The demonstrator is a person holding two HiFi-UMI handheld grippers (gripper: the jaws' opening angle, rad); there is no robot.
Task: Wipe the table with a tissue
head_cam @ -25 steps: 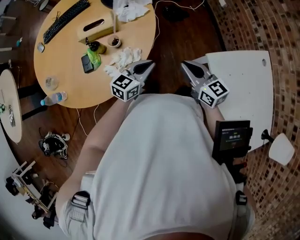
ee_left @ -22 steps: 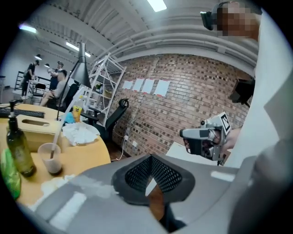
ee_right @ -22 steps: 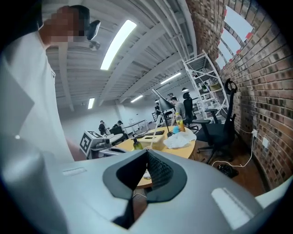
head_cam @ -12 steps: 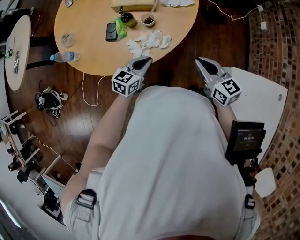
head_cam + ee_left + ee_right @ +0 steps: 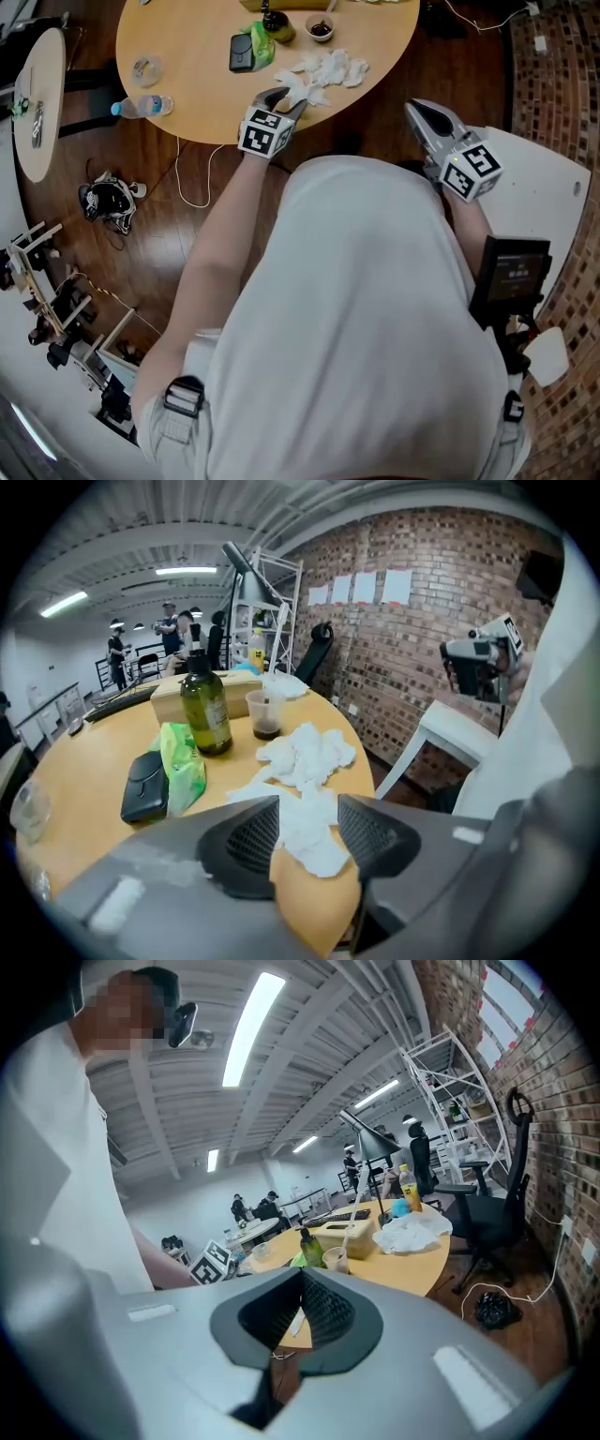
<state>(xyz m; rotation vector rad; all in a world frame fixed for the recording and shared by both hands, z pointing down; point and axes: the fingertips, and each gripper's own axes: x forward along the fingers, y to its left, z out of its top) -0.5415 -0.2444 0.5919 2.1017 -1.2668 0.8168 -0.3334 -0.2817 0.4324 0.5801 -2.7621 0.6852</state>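
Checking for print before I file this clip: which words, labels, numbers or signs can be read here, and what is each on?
No text in these pictures can be read.
Label on the green bottle: blurred, unreadable.
Sheets of paper on the brick wall: too small to read.
Screen of the black device: lit, but too small to read.
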